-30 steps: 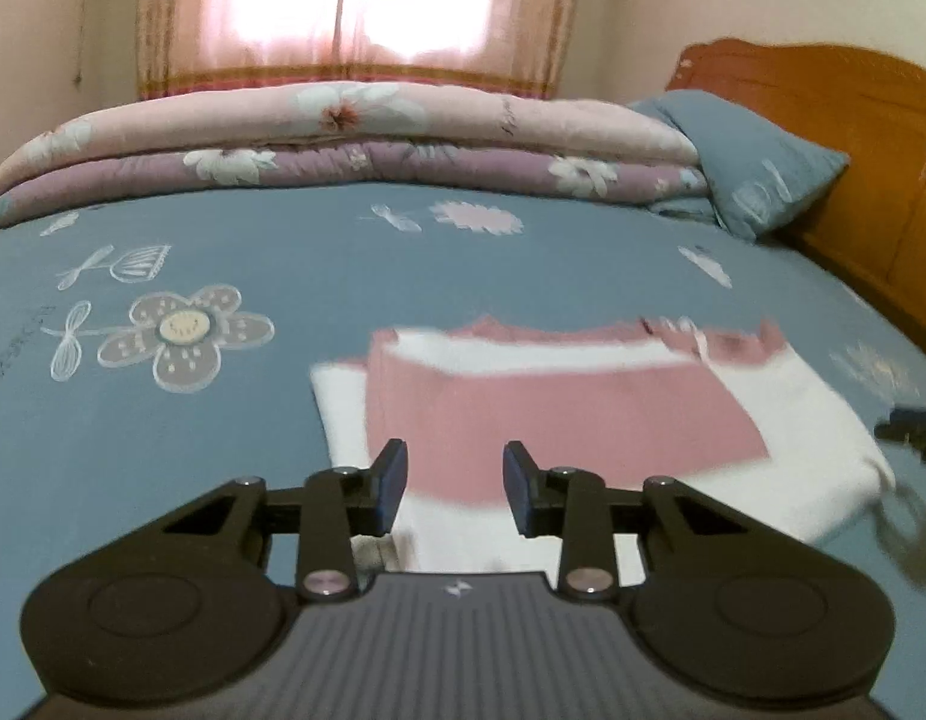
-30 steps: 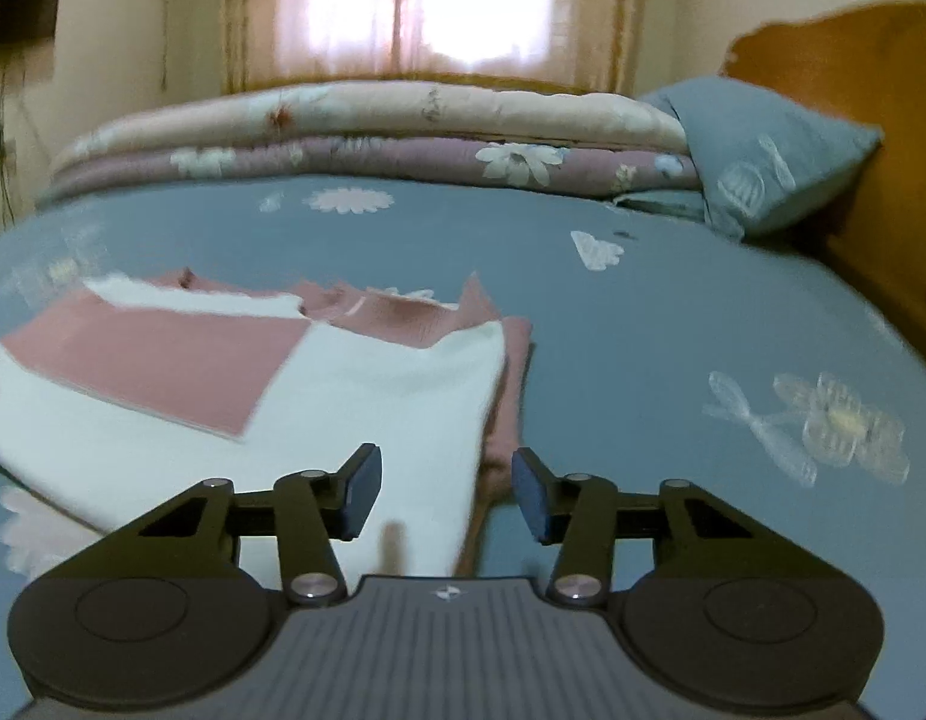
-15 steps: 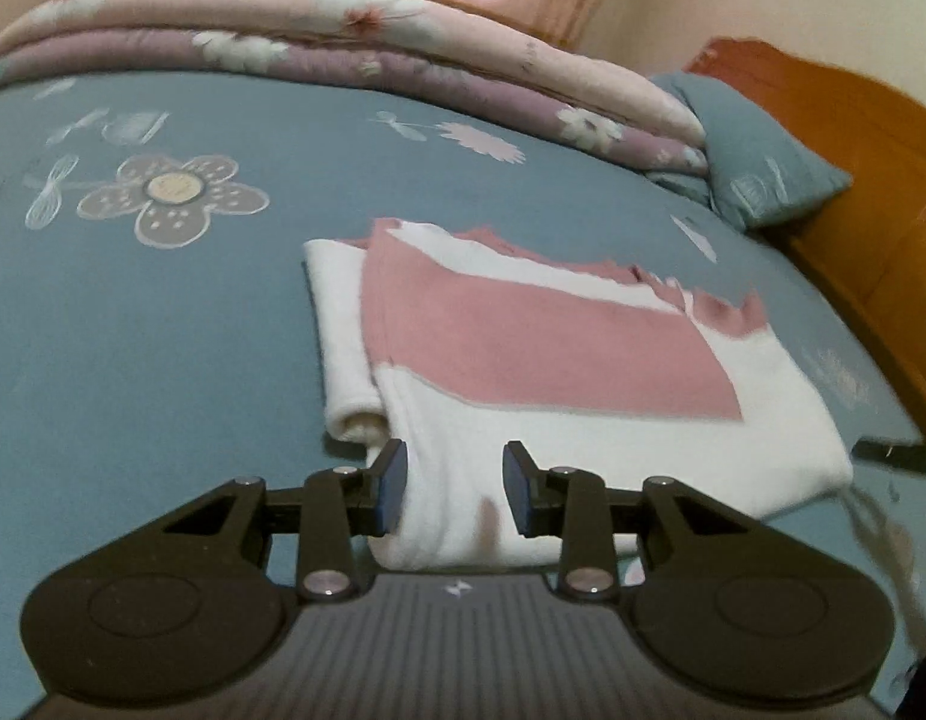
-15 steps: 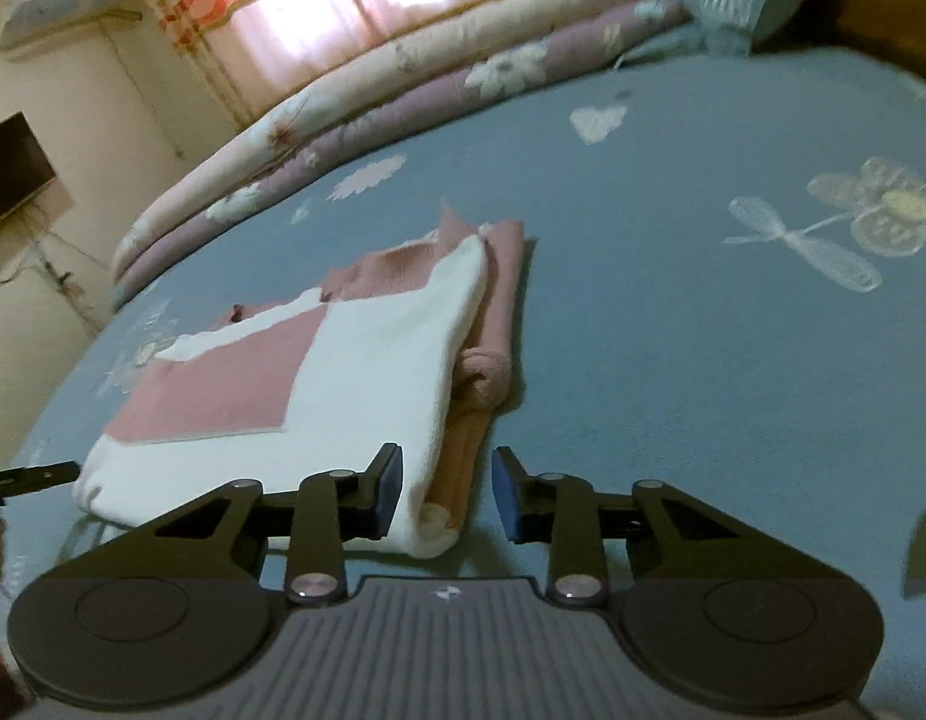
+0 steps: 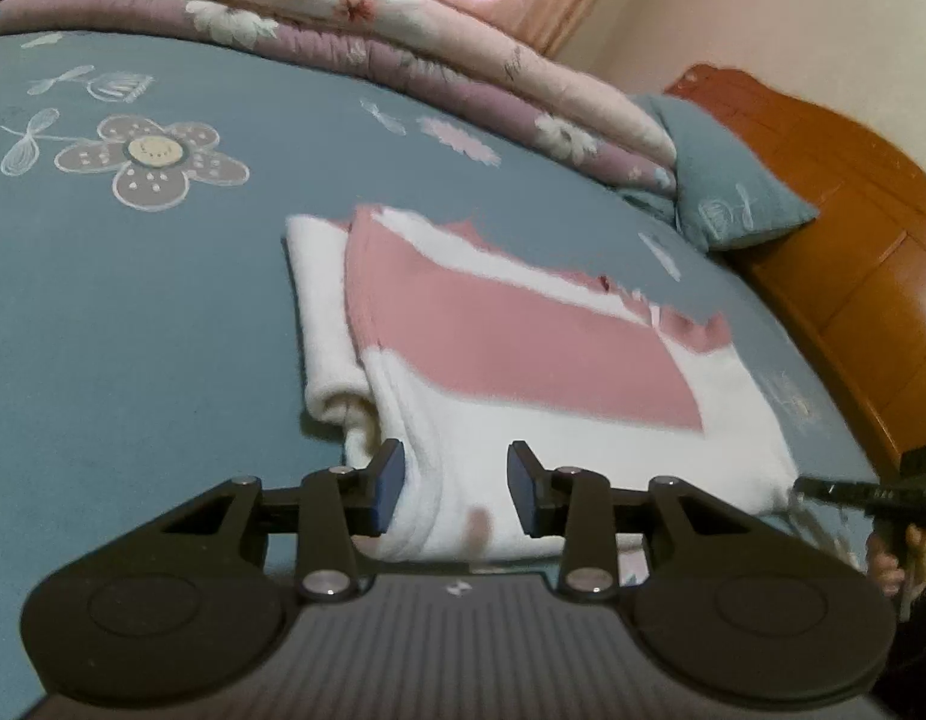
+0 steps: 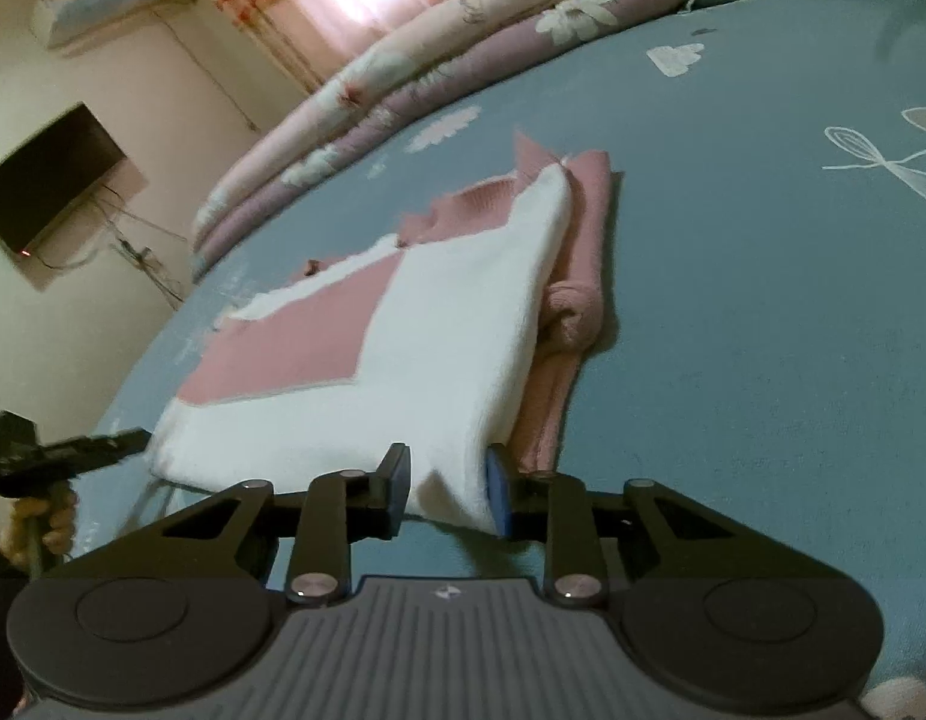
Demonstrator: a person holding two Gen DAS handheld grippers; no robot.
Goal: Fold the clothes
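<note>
A: Where is the pink and white top?

B: It lies on the blue bed, partly folded, with its long near edge facing the side of the bed where the person stands. A rolled white sleeve sticks out on one side and a rolled pink sleeve on the other

A: What are the left tongs doing?

B: They are open. The near left corner of the top sits between the two blue pads, but they do not pinch it

A: And the right tongs?

B: Their pads are close on the near right corner of the top. I think they grip it, or almost

A: So which step is this?

B: I think it is grabbing both near corners for one more fold

A: What comes next?

B: The left tongs need to squeeze shut. Then both corners could lift together and go over to the far edge, level, so the sleeves stay tucked
</note>
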